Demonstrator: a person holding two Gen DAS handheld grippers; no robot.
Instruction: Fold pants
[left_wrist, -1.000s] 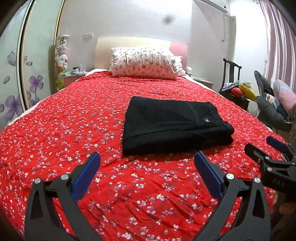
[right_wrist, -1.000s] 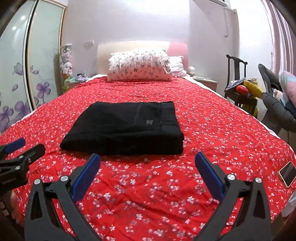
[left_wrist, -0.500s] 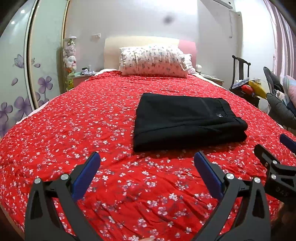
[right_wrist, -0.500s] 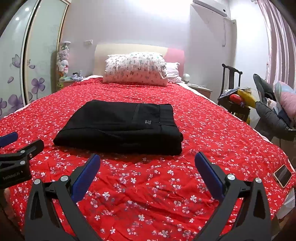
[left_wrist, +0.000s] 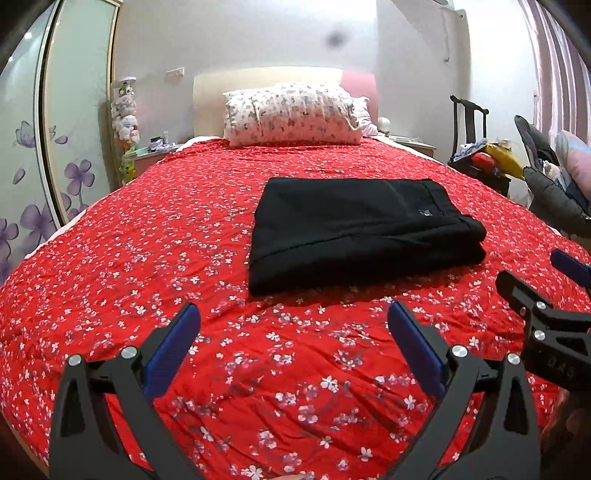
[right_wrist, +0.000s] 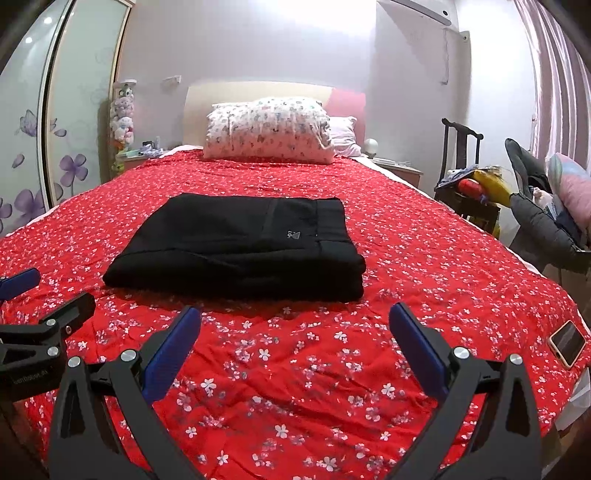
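Black pants (left_wrist: 362, 229) lie folded into a flat rectangle on the red flowered bedspread (left_wrist: 147, 258), also in the right wrist view (right_wrist: 240, 243). My left gripper (left_wrist: 291, 332) is open and empty, held above the bedspread a short way in front of the pants. My right gripper (right_wrist: 293, 332) is open and empty too, in front of the pants' near edge. Each gripper shows at the edge of the other's view: the right one (left_wrist: 546, 306), the left one (right_wrist: 33, 314).
A flowered pillow (right_wrist: 269, 129) lies at the headboard. A phone (right_wrist: 567, 341) lies near the bed's right edge. A dark chair (right_wrist: 465, 184) with clutter and a padded seat (right_wrist: 543, 225) stand right of the bed. A flowered wardrobe door (left_wrist: 44, 166) is on the left.
Both grippers have drawn back a little and tilted up, staying open. The folded pants have not moved.
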